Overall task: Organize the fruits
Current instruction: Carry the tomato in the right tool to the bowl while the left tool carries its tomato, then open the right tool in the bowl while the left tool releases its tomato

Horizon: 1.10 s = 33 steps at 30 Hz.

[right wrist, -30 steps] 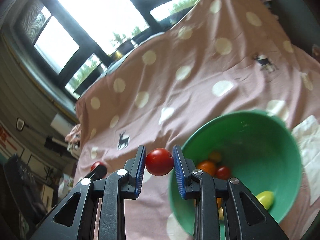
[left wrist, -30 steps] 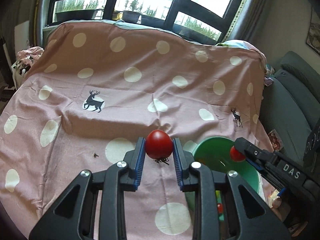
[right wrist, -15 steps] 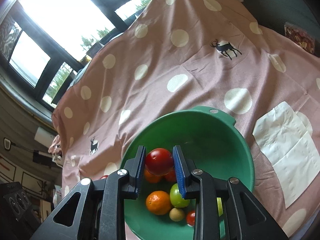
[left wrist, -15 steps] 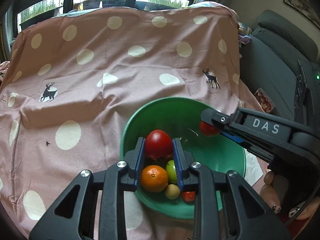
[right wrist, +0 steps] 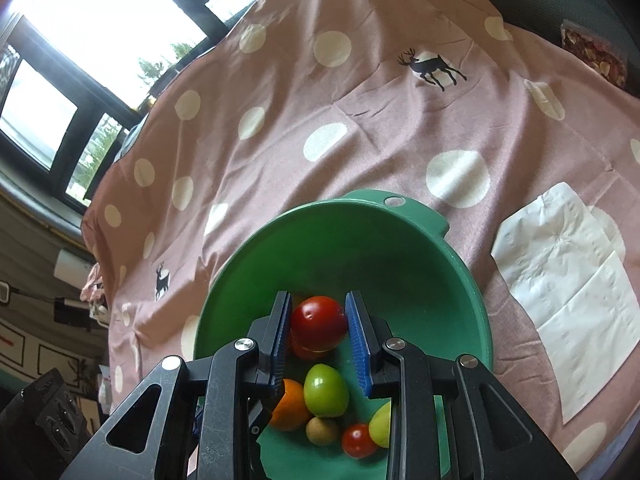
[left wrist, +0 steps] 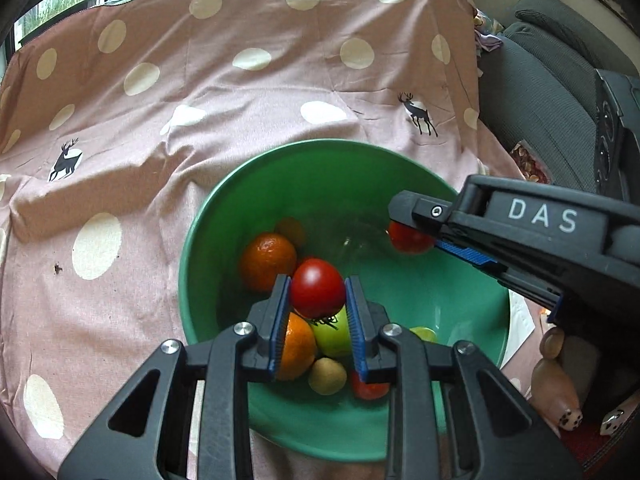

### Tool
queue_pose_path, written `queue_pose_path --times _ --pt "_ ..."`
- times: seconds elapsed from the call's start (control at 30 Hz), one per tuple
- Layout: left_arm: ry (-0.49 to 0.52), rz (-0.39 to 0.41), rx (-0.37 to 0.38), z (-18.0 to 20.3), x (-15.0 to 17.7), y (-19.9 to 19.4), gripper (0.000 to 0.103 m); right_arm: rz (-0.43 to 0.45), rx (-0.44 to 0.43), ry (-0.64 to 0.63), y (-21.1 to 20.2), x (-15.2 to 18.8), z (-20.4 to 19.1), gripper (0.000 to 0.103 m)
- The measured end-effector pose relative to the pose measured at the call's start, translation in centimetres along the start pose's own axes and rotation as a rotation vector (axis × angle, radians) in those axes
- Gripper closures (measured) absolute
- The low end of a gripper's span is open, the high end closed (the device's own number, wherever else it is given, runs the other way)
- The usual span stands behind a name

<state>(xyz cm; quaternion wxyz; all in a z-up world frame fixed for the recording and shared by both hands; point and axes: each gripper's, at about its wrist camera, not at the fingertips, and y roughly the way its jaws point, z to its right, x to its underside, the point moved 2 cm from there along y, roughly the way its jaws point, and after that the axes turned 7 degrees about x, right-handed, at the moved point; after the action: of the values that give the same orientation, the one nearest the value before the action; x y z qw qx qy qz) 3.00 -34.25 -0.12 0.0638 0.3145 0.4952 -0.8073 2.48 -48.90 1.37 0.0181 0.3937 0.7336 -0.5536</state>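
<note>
Right now you are at the drop-off: each claw is clamped on a red tomato and both hang over the green bowl (left wrist: 208, 216). Your left claw (left wrist: 318, 300) pinches its tomato (left wrist: 316, 288) above the fruit pile at the bowl's 6 o'clock side; your right claw (right wrist: 318, 322) holds its own tomato (right wrist: 318, 322) over the bowl's middle, and in the left view it reaches in from 3 o'clock. Already in the bowl lie oranges (left wrist: 267, 260), a green fruit (right wrist: 325, 390), a small tan fruit (right wrist: 322, 431) and a small red one (right wrist: 358, 440).

Next, I judge, you need to ease each claw apart low over a free patch of the bowl, one at a time, so neither tomato bounces off the pile or knocks the other claw.

Under the bowl is a pink, cream-dotted cloth with deer prints (right wrist: 434, 68), draped over what may be a counter. A white napkin (right wrist: 568, 280) lies at the bowl's 3 o'clock. Windows (right wrist: 100, 16) stand at 12 o'clock, and a grey sofa (left wrist: 552, 92) sits at 2 o'clock.
</note>
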Motion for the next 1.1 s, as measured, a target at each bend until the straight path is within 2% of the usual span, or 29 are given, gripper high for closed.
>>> queue_pose_path --times 0.2,0.77,0.83,0.9,0.97,1.1 --pt "0.012 -0.015 -0.017 0.02 0.27 0.71 0.076 -0.013 0.047 -0.008 0.67 -0.19 0.53 0.073" --pt "0.003 -0.016 -0.033 -0.34 0.17 0.84 0.076 -0.028 0.081 -0.063 1.09 -0.06 -0.01 0.073" --pt "0.005 -0.023 -0.031 -0.31 0.15 0.82 0.071 -0.030 0.081 -0.067 1.08 -0.06 -0.08 0.073" --pt "0.004 -0.030 -0.028 -0.24 0.16 0.72 0.059 -0.029 0.083 -0.070 1.00 -0.07 -0.10 0.073" --pt "-0.006 -0.029 0.006 -0.25 0.16 0.60 0.053 -0.025 0.082 -0.073 0.86 -0.08 -0.07 0.073" --pt "-0.003 -0.035 0.023 0.11 0.14 0.69 0.045 -0.023 0.073 -0.077 0.67 -0.16 0.06 0.073"
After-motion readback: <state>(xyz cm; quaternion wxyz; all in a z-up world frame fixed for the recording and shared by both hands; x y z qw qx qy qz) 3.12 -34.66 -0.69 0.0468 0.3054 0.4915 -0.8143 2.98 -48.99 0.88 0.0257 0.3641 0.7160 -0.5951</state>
